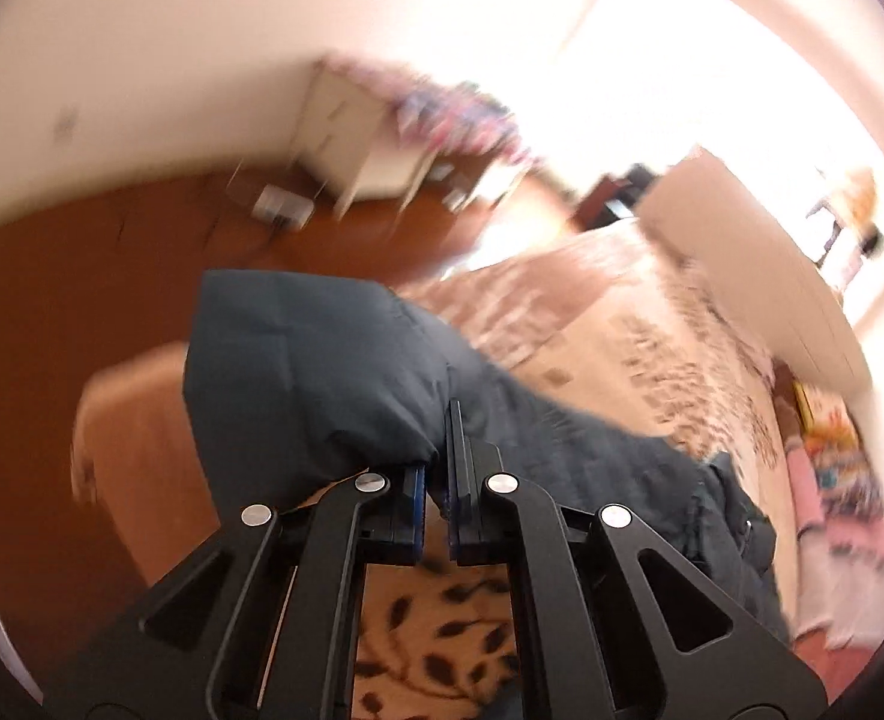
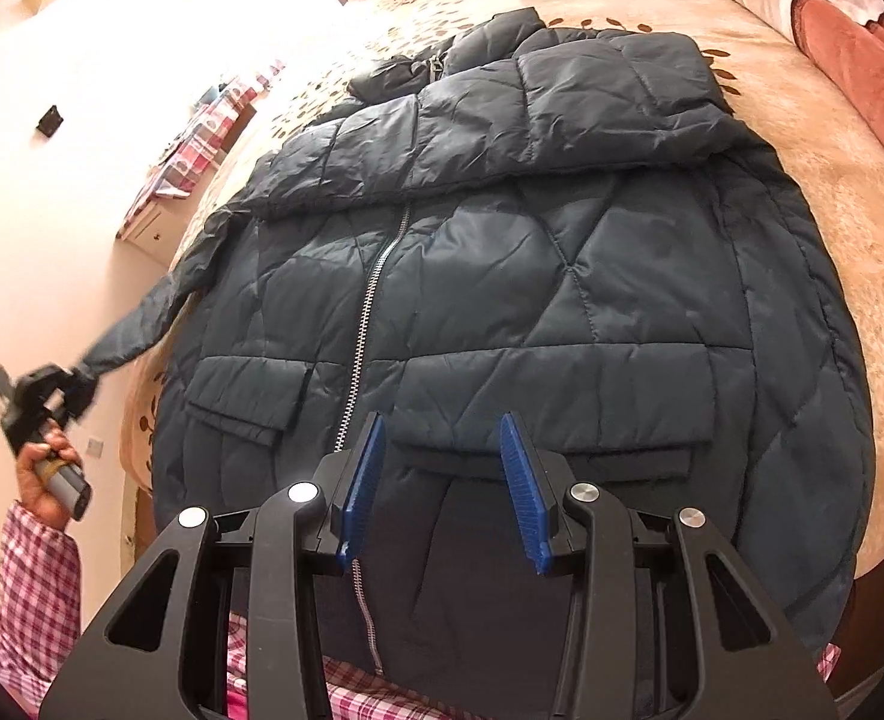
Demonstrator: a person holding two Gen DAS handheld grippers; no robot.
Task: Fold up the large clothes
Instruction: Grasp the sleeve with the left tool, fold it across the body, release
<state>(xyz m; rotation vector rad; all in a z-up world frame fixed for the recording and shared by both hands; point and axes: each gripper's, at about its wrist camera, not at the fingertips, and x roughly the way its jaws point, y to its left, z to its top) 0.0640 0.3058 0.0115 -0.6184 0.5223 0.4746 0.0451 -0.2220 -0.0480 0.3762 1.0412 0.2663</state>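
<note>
A dark teal quilted jacket [image 2: 502,276] lies front up on the bed, zipper closed, one sleeve folded across the chest. My left gripper [image 1: 438,468] is shut on the cuff of the other sleeve [image 1: 309,372] and holds it out past the bed's edge; it shows in the right wrist view [image 2: 51,402], sleeve [image 2: 141,324] stretched to it. My right gripper [image 2: 442,438] is open and empty, hovering above the jacket's lower front near the pocket flaps.
The bed [image 2: 832,168] has a beige leaf-print cover. A red-brown pillow [image 2: 850,54] lies at the far right. A white drawer unit [image 1: 351,138] stands on the brown floor [image 1: 81,276]. A plaid cloth [image 2: 201,138] hangs beside the bed.
</note>
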